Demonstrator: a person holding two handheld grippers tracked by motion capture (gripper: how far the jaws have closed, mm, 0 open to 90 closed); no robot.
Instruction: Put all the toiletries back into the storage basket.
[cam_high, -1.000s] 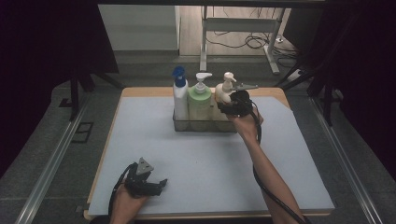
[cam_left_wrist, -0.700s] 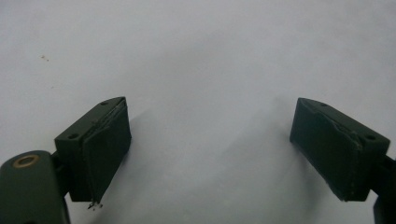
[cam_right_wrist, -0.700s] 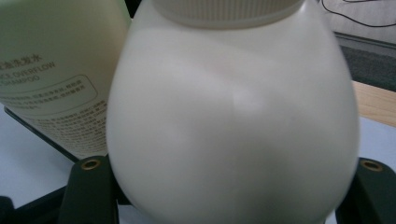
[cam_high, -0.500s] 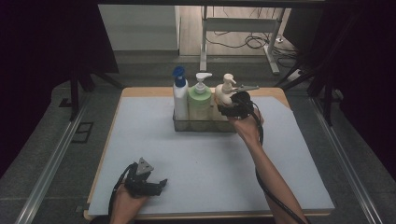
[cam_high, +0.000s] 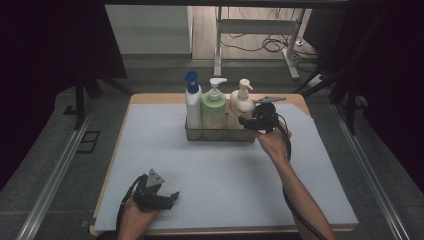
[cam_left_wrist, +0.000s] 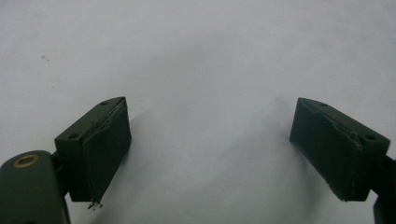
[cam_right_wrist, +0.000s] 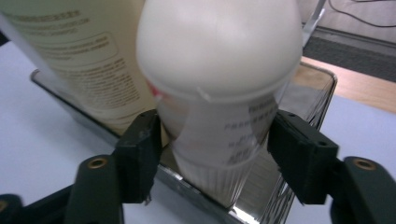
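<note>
A clear tray (cam_high: 220, 136) at the back of the mat holds a white bottle with a blue pump (cam_high: 193, 102), a green pump bottle (cam_high: 214, 107) and a cream pump bottle (cam_high: 242, 102). My right gripper (cam_high: 246, 121) is at the tray's right end. In the right gripper view a small white bottle (cam_right_wrist: 219, 70) stands on its ribbed cap inside the tray (cam_right_wrist: 308, 88), beside the cream bottle (cam_right_wrist: 79, 51). The right gripper (cam_right_wrist: 212, 140) is shut on the small bottle's sides. My left gripper (cam_high: 170, 197) rests open near the front left; nothing lies between the jaws of the left gripper (cam_left_wrist: 210, 140).
A pale blue mat (cam_high: 225, 175) covers the wooden table (cam_high: 150, 98). Metal rails (cam_high: 55, 175) run along both sides, and dark curtains stand left and right. A table frame and cables (cam_high: 260, 45) lie on the floor beyond the far edge.
My right gripper has shifted slightly toward the person at the tray's right end. The left gripper has stayed where it was.
</note>
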